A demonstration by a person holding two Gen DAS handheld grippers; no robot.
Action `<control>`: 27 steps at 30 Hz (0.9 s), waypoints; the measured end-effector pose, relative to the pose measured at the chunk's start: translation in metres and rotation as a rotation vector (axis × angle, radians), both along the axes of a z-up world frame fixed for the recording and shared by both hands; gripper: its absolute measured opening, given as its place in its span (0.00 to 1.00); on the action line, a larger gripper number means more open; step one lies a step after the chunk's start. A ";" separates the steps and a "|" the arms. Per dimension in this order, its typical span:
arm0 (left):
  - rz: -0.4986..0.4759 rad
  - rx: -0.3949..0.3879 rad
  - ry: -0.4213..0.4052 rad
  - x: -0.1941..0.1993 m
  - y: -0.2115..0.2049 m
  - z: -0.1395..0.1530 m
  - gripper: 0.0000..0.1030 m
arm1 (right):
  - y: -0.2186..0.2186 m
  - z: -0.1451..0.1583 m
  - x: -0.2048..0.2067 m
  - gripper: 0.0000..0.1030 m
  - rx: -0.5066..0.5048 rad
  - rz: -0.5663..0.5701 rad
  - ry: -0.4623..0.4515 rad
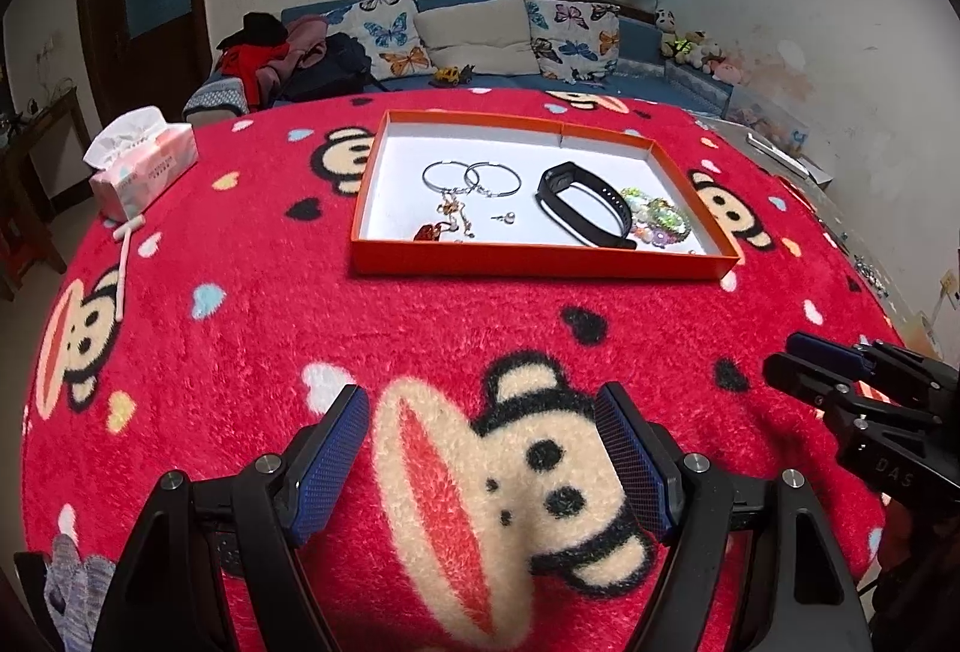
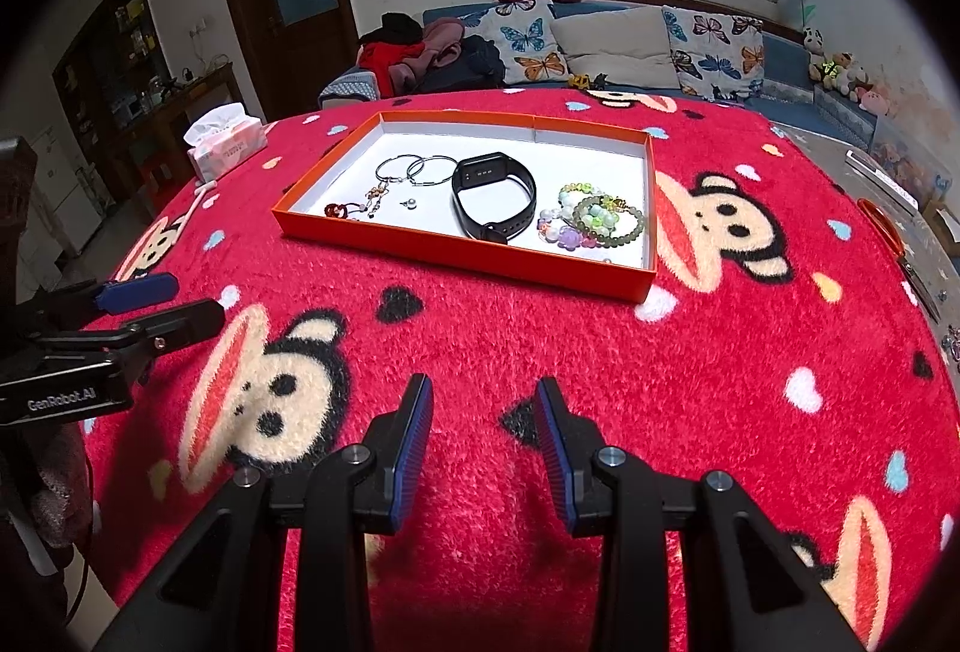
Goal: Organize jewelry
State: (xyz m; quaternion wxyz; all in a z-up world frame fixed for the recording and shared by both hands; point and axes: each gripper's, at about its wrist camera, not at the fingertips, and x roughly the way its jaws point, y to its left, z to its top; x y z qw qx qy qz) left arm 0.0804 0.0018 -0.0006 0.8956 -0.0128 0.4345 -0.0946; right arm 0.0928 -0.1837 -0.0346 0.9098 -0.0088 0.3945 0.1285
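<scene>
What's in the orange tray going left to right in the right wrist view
Red pendant → silver hoops → black smart band → beaded bracelets, all inside the orange tray.

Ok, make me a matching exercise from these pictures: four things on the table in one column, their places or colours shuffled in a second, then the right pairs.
Things
1. hoop earrings
2. smart band
3. bead bracelets
4. tissue pack

Places
A. right end of the orange tray
B. outside the tray, on the blanket
C. middle of the tray
D. left part of the tray

Pairs: 1-D, 2-C, 3-A, 4-B
</scene>
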 end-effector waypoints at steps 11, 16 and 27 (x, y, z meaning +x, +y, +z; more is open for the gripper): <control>0.017 0.071 -0.103 0.012 -0.003 0.001 0.80 | -0.009 -0.012 0.008 0.37 0.018 -0.037 -0.010; 0.015 0.106 -0.128 0.014 -0.009 -0.003 0.80 | -0.011 -0.011 0.007 0.37 0.021 -0.042 -0.022; 0.040 0.093 -0.156 0.023 -0.006 -0.013 0.80 | -0.012 -0.013 0.010 0.37 0.021 -0.053 -0.048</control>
